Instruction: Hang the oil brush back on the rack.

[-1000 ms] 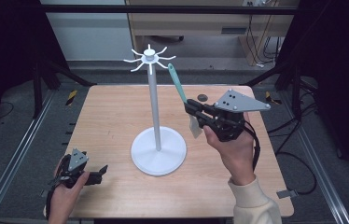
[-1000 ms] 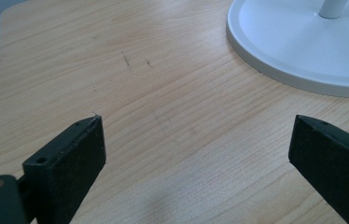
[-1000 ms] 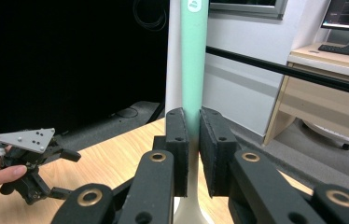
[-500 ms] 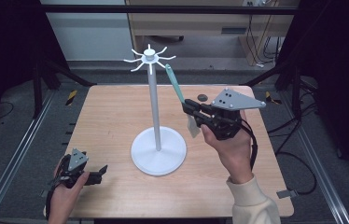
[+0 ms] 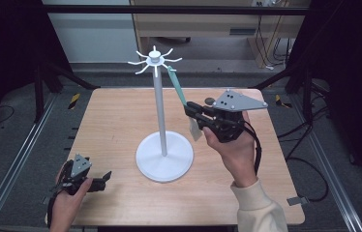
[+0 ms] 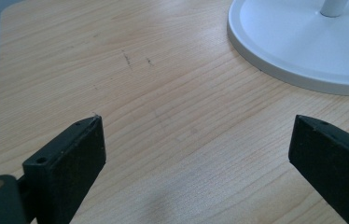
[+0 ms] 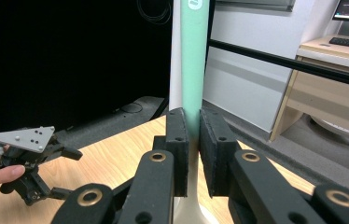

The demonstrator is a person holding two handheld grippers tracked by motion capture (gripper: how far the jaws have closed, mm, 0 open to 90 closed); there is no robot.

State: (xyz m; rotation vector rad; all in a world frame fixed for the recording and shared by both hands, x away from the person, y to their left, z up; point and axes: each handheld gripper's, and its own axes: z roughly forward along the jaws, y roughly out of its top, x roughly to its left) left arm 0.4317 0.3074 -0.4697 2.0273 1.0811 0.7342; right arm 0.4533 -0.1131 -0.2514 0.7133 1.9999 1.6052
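Right claw (image 5: 192,112) grips green-handled utensil (image 5: 175,87) by stand (image 5: 159,116).
Left claw (image 5: 102,178) wide open, empty, low over desk (image 5: 111,121).

Pale wood-grain table (image 5: 121,121), glossy white plastic-looking stand (image 5: 164,157), matt green utensil handle (image 7: 194,65), matt black tongs (image 7: 193,149).

A mint-green spatula handle (image 7: 195,60), a white hook stand (image 5: 163,153) and black jaws over a pale wood-grain table (image 5: 116,121).

Wooden table (image 5: 121,125): light grain, rounded corners. Pale wooden desk (image 5: 193,21) beyond it. Black cables (image 5: 309,164) on grey floor, right side.
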